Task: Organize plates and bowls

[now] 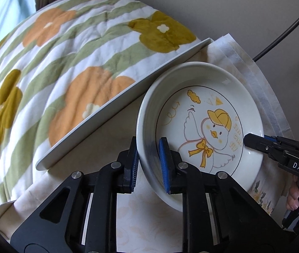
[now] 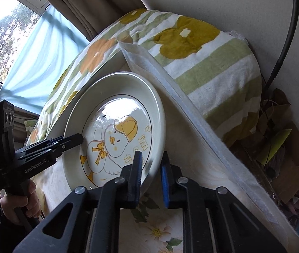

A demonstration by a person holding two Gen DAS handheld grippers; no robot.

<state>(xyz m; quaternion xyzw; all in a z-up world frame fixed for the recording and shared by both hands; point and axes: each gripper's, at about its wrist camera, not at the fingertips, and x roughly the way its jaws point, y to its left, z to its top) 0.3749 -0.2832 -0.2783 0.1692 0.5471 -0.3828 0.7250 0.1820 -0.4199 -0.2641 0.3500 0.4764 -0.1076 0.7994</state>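
My L gripper (image 1: 148,164) clamped on duck plate (image 1: 200,126) rim; my R gripper (image 2: 151,172) straddles opposite rim, contact unclear. Plate on floral cloth (image 1: 149,221), beside quilt (image 1: 65,63).

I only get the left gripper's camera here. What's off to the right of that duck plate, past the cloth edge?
Observer: A heap of dry brown leaves sits beside the folded blanket.
Operator: Does the other gripper really have the plate?
Observer: Yes. The right gripper straddles the rim of the plate, one finger inside, one outside.
Operator: Is there a window?
Observer: Yes, a window with trees outside, partly covered by a light blue curtain.
Operator: Who's holding my gripper?
Observer: A bare hand grips the handle of the left gripper.
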